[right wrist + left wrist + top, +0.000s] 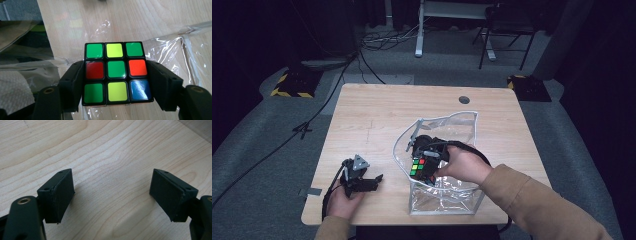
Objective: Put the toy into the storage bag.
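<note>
A person sits at the near edge of a wooden table (377,110) with a gripper in each hand. The right gripper (115,82) holds a puzzle cube (115,72) with its two black jaws pressed on the cube's left and right sides. The face you can see has green, yellow, red, orange and blue squares. From the high view, the cube (423,168) and the right gripper (428,159) are at the open top of a clear plastic bag (447,195). The bag stands near the table's near edge, toward the right corner. Its clear sides are shiny and crinkled. The left gripper (373,181) rests low by the near left corner of the table, well apart from the bag. Its jaws are wide apart, with bare wood between them (112,195). A small round hole (464,99) sits close to the far edge of the table.
</note>
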A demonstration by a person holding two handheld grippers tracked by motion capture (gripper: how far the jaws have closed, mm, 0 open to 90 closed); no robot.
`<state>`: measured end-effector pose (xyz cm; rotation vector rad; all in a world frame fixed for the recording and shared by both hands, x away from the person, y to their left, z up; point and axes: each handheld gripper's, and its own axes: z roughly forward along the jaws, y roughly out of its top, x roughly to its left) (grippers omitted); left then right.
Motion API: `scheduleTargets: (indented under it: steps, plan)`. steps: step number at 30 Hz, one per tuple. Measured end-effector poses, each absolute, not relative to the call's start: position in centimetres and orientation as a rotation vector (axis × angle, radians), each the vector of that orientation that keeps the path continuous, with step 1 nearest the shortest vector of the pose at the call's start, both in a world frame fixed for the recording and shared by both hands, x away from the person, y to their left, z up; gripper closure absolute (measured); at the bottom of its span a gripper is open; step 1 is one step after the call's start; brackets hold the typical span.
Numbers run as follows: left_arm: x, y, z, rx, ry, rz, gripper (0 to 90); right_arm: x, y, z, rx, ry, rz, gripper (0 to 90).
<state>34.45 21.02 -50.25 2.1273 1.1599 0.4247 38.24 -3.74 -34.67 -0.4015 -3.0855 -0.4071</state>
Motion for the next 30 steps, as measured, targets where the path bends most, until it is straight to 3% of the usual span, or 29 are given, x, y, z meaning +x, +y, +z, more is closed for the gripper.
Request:
scheduleTargets:
  steps: [30]
  plan:
    - [34.5,21.0,-50.2,2.127,1.16,0.424,20.1,38.3,-3.0,-37.8,-0.467,-3.007,-0.17,34.0]
